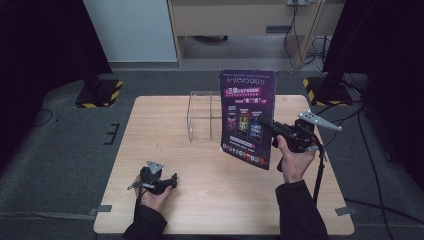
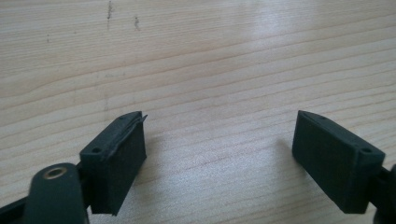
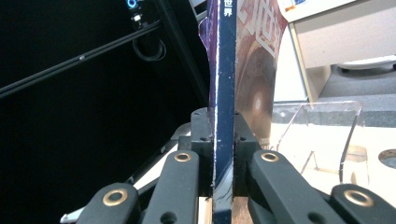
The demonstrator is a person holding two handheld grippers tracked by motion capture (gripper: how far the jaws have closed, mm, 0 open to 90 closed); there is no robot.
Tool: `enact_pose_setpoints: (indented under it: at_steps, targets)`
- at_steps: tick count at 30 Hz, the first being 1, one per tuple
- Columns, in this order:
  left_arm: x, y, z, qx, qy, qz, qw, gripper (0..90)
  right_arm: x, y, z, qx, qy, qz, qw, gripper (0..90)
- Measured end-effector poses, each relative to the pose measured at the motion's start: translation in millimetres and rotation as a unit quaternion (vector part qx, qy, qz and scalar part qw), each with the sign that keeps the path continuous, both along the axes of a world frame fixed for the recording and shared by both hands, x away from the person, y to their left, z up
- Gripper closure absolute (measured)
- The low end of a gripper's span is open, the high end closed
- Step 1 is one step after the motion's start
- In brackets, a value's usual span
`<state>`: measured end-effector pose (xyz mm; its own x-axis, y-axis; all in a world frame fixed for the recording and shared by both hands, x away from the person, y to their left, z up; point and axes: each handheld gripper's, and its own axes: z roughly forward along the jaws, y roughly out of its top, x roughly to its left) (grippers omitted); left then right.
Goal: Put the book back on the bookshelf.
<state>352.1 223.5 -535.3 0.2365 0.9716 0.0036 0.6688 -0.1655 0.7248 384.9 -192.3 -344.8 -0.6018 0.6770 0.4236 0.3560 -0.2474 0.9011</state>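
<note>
Left claw (image 1: 172, 181): mine, spread wide, nothing between its jaws, low over bare counter (image 1: 210, 175); its own view gives wood grain alone.
Clear stand (image 1: 204, 116): ahead of both claws, well beyond the left one, just left of the booklet.
Booklet (image 1: 247, 117): upright, pinched at its right edge by my right claw (image 1: 270, 126), jaws pressed on it; that claw's view shows the spine edge-on (image 3: 223, 93).
Step, as I judge: carrying booklet to stand. Next: align its lower edge with the slot.

Grey carpet floor (image 1: 60, 150), black curtains (image 1: 35, 45), wooden cabinet (image 1: 240, 20).
</note>
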Motion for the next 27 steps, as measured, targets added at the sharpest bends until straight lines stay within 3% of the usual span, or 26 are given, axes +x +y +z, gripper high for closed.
enact_pose_setpoints:
  at_steps: [13, 27]
  targets:
    - [0.7, 0.1, -0.3, 0.001, 0.003, 0.003, 1.0, 12.0, 14.1, -9.3, 6.3, -0.012, -0.014, -0.032, 0.9993, 84.4]
    - [0.7, 0.0, -0.3, 0.0, 0.003, 0.004, 1.0, 12.0, 32.4, -13.5, 0.6, -0.017, -0.017, -0.063, 0.9977, 84.4]
